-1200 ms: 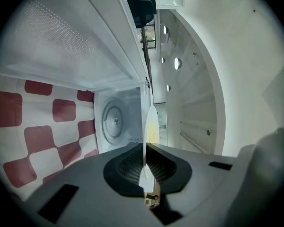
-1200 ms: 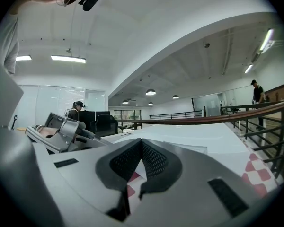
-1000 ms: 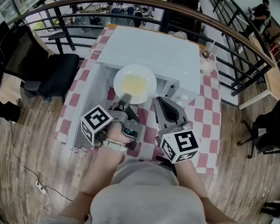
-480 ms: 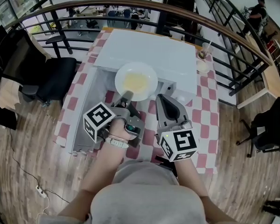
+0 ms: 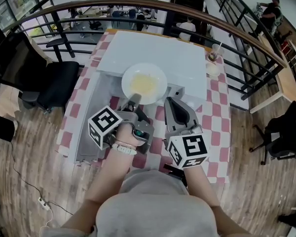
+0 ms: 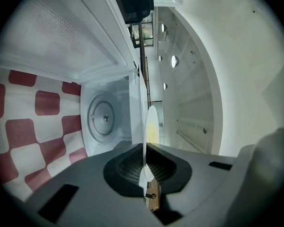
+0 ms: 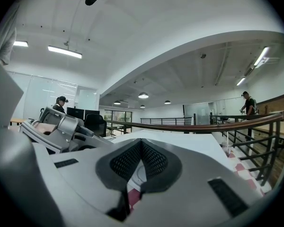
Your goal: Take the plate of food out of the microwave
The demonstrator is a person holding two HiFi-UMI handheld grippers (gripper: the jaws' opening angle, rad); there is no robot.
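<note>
A white plate point(image 5: 144, 83) with yellow food hangs level just in front of the white microwave point(image 5: 158, 56). My left gripper point(image 5: 134, 100) is shut on the plate's near rim. The left gripper view has the plate point(image 6: 150, 126) edge-on, clamped between the pads of the left gripper point(image 6: 144, 167). Beside it are the bare oven cavity and its turntable point(image 6: 102, 118). My right gripper point(image 5: 170, 105) rests to the right of the plate, shut with nothing in it. In its own view the right gripper point(image 7: 141, 150) has its pads pressed together.
The microwave door point(image 5: 86, 125) lies swung open to the left, over the red-and-white checked tablecloth point(image 5: 213, 115). A cup with a straw point(image 5: 213, 58) stands at the table's far right. A black chair point(image 5: 56, 80) is at the left, a railing point(image 5: 138, 6) behind.
Hardly anything differs: the plate stays pinched in the left gripper, and both grippers keep their places while the head camera shifts a little.
</note>
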